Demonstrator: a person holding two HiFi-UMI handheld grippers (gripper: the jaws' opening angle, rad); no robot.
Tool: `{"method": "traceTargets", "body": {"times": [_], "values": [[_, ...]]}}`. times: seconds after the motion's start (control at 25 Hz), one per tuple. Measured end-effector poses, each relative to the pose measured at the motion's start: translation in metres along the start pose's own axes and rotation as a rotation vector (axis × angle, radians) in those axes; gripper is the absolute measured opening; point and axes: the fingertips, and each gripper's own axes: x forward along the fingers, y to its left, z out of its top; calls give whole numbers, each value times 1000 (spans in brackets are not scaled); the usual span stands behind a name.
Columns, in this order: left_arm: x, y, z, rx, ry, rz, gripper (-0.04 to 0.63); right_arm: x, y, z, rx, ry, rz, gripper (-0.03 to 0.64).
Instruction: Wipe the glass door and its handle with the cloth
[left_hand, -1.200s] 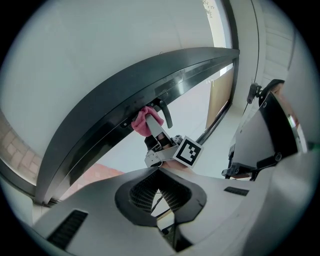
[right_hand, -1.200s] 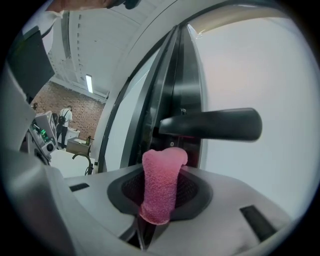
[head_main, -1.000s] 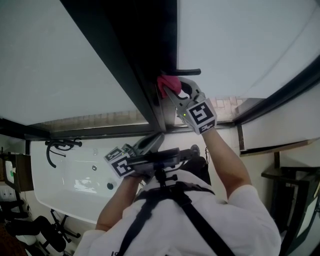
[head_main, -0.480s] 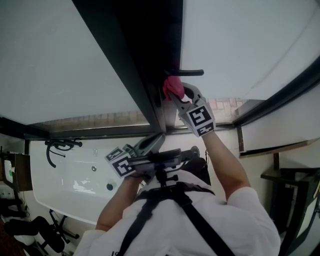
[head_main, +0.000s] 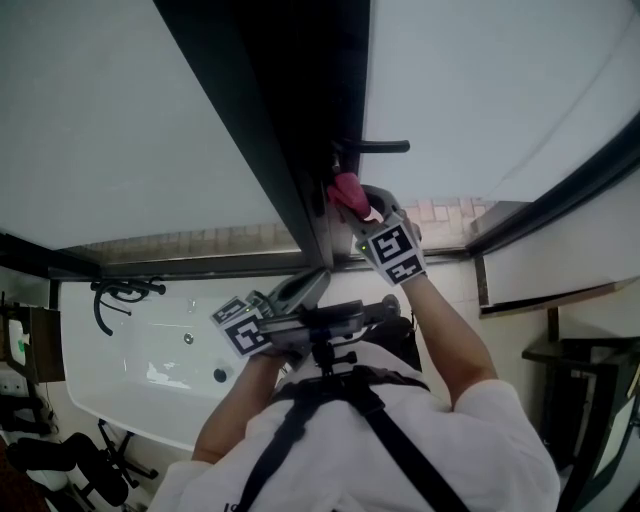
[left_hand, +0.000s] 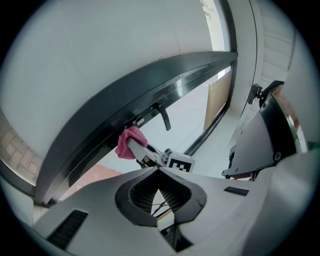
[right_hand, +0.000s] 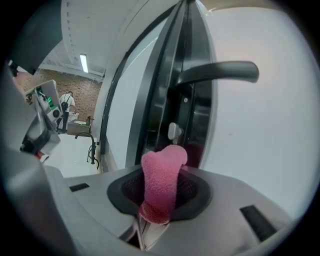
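At the edge of the glass door (head_main: 480, 80), the pale pane met a dark frame (head_main: 285, 130); a white tub (head_main: 110, 370) lay below and to the left. The right tool (head_main: 350, 200) was raised to the frame, its jaws clamped on the pink cloth (head_main: 346, 188). The left tool (head_main: 315, 276) was held low by the person's chest, jaws together with nothing between them. The black lever handle (head_main: 378, 146) projected from the frame's edge. The cloth stood just beneath this handle, apart from it; contact with the frame could not be told.
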Motion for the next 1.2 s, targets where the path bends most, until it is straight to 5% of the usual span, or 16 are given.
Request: {"method": "traceTargets", "body": {"times": [0.24, 0.48, 0.84, 1.2], "values": [[0, -1, 0, -4, 2, -9, -8, -10, 27, 49, 16, -100, 75, 100], [-1, -2, 0, 2, -1, -5, -8, 3, 20, 67, 428, -185, 195, 100], [-5, -2, 2, 7, -5, 4, -8, 6, 12, 52, 817, -293, 357, 98], [-3, -5, 1, 15, 2, -3, -8, 13, 10, 24, 877, -219, 443, 98]]}}
